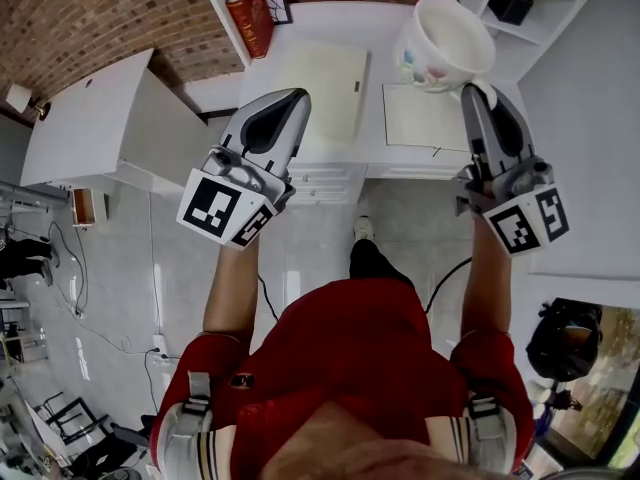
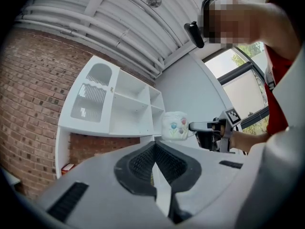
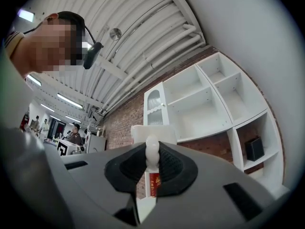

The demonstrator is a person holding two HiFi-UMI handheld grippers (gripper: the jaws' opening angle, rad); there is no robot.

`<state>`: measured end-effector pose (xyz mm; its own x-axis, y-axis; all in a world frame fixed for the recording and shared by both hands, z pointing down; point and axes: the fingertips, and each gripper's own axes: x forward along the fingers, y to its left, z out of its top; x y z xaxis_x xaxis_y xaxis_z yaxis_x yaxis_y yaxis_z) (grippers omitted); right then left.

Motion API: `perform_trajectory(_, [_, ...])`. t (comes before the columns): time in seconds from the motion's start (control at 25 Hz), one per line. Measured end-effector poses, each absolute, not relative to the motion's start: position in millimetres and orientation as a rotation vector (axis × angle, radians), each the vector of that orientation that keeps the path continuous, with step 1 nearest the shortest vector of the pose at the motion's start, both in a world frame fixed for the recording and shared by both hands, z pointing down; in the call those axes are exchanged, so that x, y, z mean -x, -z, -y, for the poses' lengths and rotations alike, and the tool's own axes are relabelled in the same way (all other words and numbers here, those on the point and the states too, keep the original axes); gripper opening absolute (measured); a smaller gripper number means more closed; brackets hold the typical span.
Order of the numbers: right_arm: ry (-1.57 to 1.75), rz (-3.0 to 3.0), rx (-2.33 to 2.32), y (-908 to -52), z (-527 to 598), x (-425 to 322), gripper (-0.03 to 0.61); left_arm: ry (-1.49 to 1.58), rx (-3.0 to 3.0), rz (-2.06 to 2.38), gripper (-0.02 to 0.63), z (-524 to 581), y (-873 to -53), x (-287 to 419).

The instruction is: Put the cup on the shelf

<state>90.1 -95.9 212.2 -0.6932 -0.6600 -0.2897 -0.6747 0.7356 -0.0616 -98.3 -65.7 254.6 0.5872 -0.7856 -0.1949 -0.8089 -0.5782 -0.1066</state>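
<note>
A white cup (image 1: pixel 445 43) with coloured flower prints hangs in the air above the white counter (image 1: pixel 375 138). My right gripper (image 1: pixel 478 93) is shut on its handle. In the right gripper view the white handle (image 3: pixel 151 149) is pinched between the black pads, and the cup body (image 3: pixel 148 131) sits just beyond them. The left gripper view shows the cup (image 2: pixel 175 126) held out sideways by the right gripper (image 2: pixel 209 128). My left gripper (image 1: pixel 290 103) is raised beside it, shut with nothing in it. The white shelf unit (image 1: pixel 545 13) with open compartments (image 3: pixel 205 104) stands at the far right.
A red book (image 1: pixel 250 13) leans in a shelf at the back left. A black box (image 1: pixel 512 1) occupies a low shelf compartment. Two pale sheets (image 1: pixel 320 88) lie on the counter. A white cabinet (image 1: pixel 90 118) stands at the left, against a brick wall (image 2: pixel 28 94).
</note>
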Motion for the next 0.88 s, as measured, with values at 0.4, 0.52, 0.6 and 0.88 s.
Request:
perform_trajectory(0.4, [-0.109,-2.688,0.949,-183,233,-104,0.037,-0.182,2.576,-1.376,0.006,198,-235,82])
perform_trajectory(0.52, [-0.114,-2.701,0.907,-174,270,-106,0.037,-0.178,2.562,-1.393,0.006,231,-235,76])
perform_trajectory(0.6, [-0.104,-2.707,0.883,-168,291,-107,0.037,-0.177,2.558,-1.402,0.006,249,-235,72])
perform_trajectory(0.88, [-0.078,-2.723,0.860,-151,349,-98,0.037,-0.157,2.560,-1.417,0.006,294,-235,78])
